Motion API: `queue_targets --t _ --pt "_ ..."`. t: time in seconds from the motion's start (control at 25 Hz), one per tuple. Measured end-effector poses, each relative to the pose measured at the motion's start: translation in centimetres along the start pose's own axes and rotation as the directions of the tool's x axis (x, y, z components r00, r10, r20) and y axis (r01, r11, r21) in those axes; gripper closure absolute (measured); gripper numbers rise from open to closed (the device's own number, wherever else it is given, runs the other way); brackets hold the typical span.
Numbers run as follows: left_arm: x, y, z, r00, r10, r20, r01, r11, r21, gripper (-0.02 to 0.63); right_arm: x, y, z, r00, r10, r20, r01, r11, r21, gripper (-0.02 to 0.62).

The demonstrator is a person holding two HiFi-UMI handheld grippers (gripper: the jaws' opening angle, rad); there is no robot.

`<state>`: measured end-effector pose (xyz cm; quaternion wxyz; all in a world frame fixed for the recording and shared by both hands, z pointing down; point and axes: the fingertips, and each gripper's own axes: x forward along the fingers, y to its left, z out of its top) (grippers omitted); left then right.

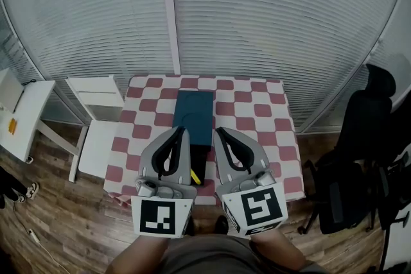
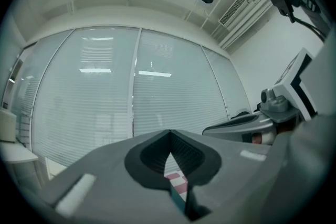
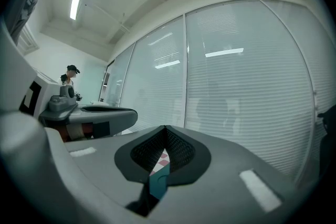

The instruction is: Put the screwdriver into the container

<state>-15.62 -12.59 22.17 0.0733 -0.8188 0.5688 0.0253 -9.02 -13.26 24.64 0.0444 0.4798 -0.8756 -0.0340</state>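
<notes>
Left gripper (image 1: 178, 130) and right gripper (image 1: 218, 131) held low side by side, both clenched tip to tip with nothing between them. Screwdriver (image 1: 195, 178), only a yellow bit showing, lies between them on the checkered worktop (image 1: 270, 119), outside the teal container (image 1: 194, 113), which sits just beyond the gripper tips.

A dark teal, rectangular container (image 1: 194, 115) lies flat mid-surface (image 1: 257, 119); just nearer, the partly hidden screwdriver (image 1: 194, 177) shows yellow.
</notes>
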Motion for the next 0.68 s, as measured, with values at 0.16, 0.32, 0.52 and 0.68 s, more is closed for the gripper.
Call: queue_targets --t 0.16,0.32,0.52,0.68 --pt "-0.01 -0.08 -0.01 1.000 -0.001 0.000 0.001 1.000 -0.002 0.605 -0.09 0.09 -0.15 1.000 0.000 -0.002 0.000 1.000 0.003 0.571" --pt "-0.23 -0.19 -0.12 1.000 -0.007 0.000 0.007 1.000 0.001 0.606 -0.22 0.21 -0.22 1.000 -0.004 -0.004 0.004 1.000 0.003 0.571" --pt "-0.20 -0.25 -0.11 1.000 -0.010 -0.002 0.010 1.000 -0.001 0.606 -0.33 0.22 -0.22 1.000 -0.005 -0.006 0.005 1.000 0.003 0.571" --pt "-0.19 -0.32 -0.18 1.000 -0.010 -0.004 0.010 1.000 -0.005 0.605 -0.41 0.19 -0.36 1.000 -0.008 -0.008 0.008 1.000 0.004 0.571"
